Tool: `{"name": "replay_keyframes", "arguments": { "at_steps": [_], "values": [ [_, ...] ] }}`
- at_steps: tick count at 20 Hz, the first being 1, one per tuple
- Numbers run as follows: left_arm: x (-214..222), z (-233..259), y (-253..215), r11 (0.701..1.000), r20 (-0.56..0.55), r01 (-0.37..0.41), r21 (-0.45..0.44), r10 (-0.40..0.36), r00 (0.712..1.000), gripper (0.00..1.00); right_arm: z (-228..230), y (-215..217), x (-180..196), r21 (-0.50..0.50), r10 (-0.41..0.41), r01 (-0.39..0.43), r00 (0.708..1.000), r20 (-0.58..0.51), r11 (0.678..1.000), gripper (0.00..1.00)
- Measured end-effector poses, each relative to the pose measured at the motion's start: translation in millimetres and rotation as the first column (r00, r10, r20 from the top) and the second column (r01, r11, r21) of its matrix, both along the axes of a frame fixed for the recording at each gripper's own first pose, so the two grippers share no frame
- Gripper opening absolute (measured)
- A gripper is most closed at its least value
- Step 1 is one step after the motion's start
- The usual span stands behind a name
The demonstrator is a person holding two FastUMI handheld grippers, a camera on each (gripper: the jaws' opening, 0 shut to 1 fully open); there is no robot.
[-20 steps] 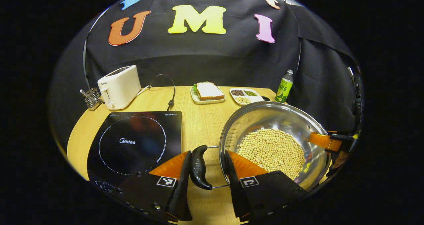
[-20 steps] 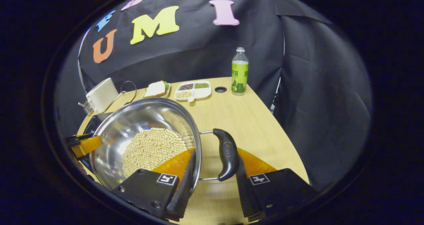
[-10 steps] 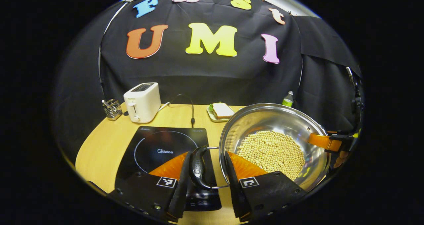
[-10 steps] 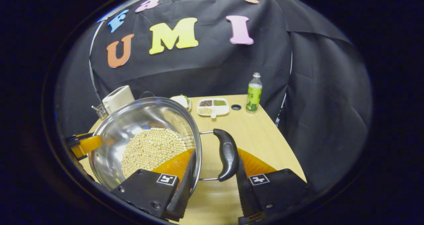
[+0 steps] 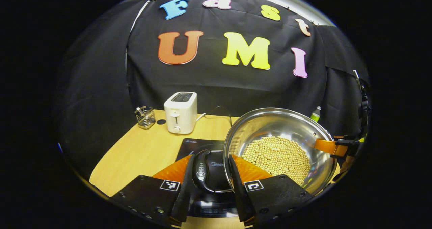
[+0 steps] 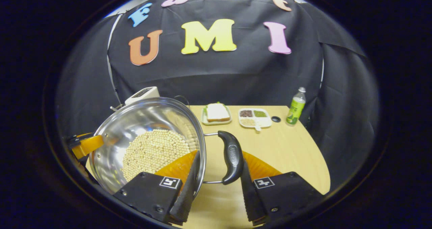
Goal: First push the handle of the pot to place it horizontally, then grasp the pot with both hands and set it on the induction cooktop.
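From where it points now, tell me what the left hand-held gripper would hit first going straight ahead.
The left hand-held gripper straddles the pot's black handle, so that comes first. Past it, probably the induction cooktop below, then the toaster; depth is unclear.

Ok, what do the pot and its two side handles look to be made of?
Pot: polished metal, likely stainless steel; its inner wall mirrors the beans. Handles: dull black moulded grips, probably plastic, on thin bare metal wire loops running to the rim.
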State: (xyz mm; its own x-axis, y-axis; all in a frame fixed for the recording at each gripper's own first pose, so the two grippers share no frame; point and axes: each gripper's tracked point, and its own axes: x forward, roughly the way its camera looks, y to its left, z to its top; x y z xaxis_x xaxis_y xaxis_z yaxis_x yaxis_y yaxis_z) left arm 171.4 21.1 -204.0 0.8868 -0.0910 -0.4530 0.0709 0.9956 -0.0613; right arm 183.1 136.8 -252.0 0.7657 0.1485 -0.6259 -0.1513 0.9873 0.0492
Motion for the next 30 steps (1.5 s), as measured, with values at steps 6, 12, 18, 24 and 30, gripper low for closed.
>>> {"name": "replay_keyframes", "arguments": {
  "at_steps": [6, 12, 18, 24, 30],
  "values": [
    [24.7, -6.7, 61.2, 0.997, -0.008, -0.076, 0.009, 0.076, 0.997, 0.54, -13.1, 71.9, 29.9, 0.014, 0.059, -0.059, 0.998, -0.017, 0.998, 0.65],
    [49.5, -48.1, 89.3, 0.994, -0.079, -0.107, 0.01, 0.107, 0.991, 0.54, -56.9, 107.0, 49.0, 0.003, 0.062, -0.062, 0.995, -0.077, 0.998, 0.65],
    [62.7, -73.6, 99.0, 0.993, -0.107, -0.114, 0.023, 0.116, 0.987, 0.55, -90.6, 116.9, 57.3, 0.0, 0.053, -0.054, 0.992, -0.113, 0.999, 0.65],
    [69.0, -89.3, 96.0, 0.994, -0.129, -0.099, 0.053, 0.106, 0.986, 0.55, -112.4, 111.5, 60.0, 0.008, 0.048, -0.048, 0.989, -0.136, 0.999, 0.65],
    [71.7, -88.6, 93.8, 0.994, -0.109, -0.099, 0.05, 0.104, 0.989, 0.55, -112.5, 108.8, 66.7, 0.031, 0.034, -0.031, 0.995, -0.091, 0.999, 0.65]
  ]
}}
